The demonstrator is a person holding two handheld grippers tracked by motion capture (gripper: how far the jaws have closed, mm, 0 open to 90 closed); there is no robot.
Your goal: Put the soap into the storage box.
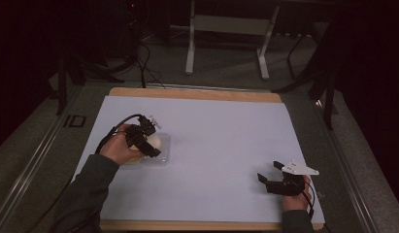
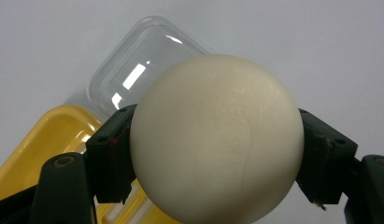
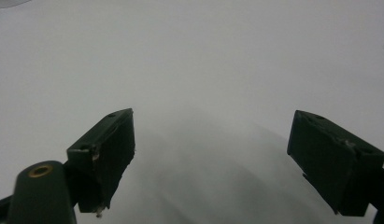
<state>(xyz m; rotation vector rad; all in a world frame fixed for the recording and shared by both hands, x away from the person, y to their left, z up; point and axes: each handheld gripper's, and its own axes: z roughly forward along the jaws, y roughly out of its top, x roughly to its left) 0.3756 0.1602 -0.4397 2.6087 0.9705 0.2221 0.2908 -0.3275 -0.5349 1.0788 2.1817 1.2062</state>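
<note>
A dim room surrounds a wooden table (image 1: 197, 93) covered by a pale sheet (image 1: 221, 145), with the legs of a white stand (image 1: 226, 43) and dark cables on the floor beyond it. At the left side of the sheet, the person's left hand (image 1: 120, 148) holds the left gripper (image 1: 147, 141) over a clear plastic lid (image 1: 160, 158). In the left gripper view, a cream ball (image 2: 216, 137) sits squarely between the two black jaws, which press against its left and right sides and hold it. Behind the ball lie the clear lid (image 2: 133, 70) and, just beside it, a yellow tray (image 2: 45, 140). At the near right of the sheet, well apart from the ball, the right hand (image 1: 296, 196) holds the right gripper (image 1: 269, 175) low over the sheet. In the right gripper view its jaws stand wide apart with bare sheet (image 3: 203, 70) between them.
</note>
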